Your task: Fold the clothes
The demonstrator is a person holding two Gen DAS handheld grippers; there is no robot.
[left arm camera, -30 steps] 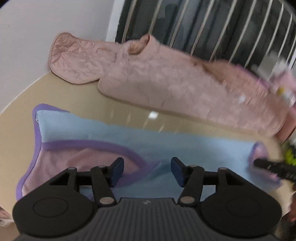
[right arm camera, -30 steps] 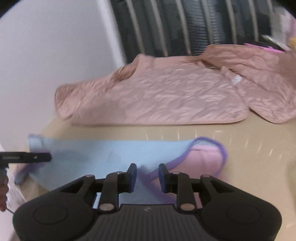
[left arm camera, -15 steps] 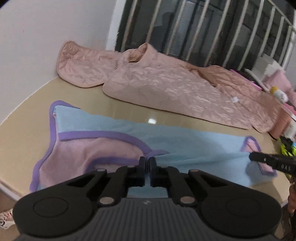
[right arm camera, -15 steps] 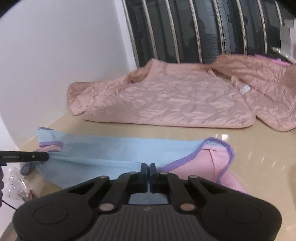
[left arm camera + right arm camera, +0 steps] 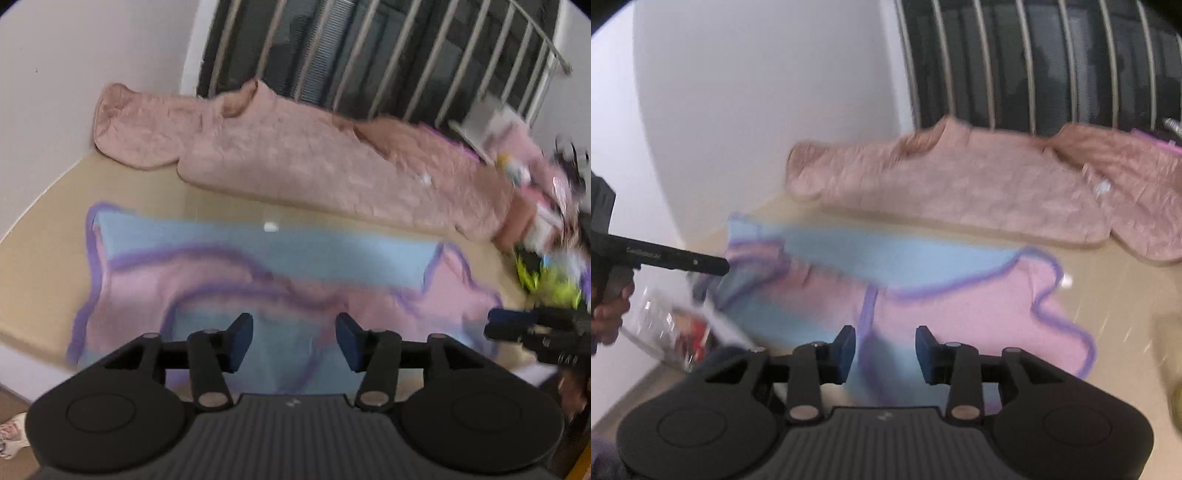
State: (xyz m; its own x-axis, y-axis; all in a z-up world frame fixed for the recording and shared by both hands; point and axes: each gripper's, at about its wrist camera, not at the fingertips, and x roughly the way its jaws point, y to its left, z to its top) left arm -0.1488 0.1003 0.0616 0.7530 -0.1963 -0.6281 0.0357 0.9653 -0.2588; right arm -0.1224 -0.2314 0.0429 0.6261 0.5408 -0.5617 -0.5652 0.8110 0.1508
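Note:
A light blue and pink cloth with purple trim (image 5: 280, 266) lies spread on the beige table, its near edge hanging over the front. It also shows in the right wrist view (image 5: 923, 291). My left gripper (image 5: 294, 341) is open and empty just above the cloth's near part. My right gripper (image 5: 885, 353) is open and empty above the cloth's purple seam. The right gripper also shows at the right edge of the left wrist view (image 5: 532, 328), and the left gripper at the left of the right wrist view (image 5: 665, 256).
A pink quilted jacket (image 5: 314, 162) lies along the back of the table (image 5: 48, 221) against a barred window (image 5: 388, 55). Colourful clutter (image 5: 546, 258) sits at the right end. A clear plastic bag (image 5: 668, 325) lies below the table's left edge.
Both grippers were shut on the cloth's near edge half a second ago and have opened. The cloth has unfolded toward me, showing more pink. The view is blurred by motion.

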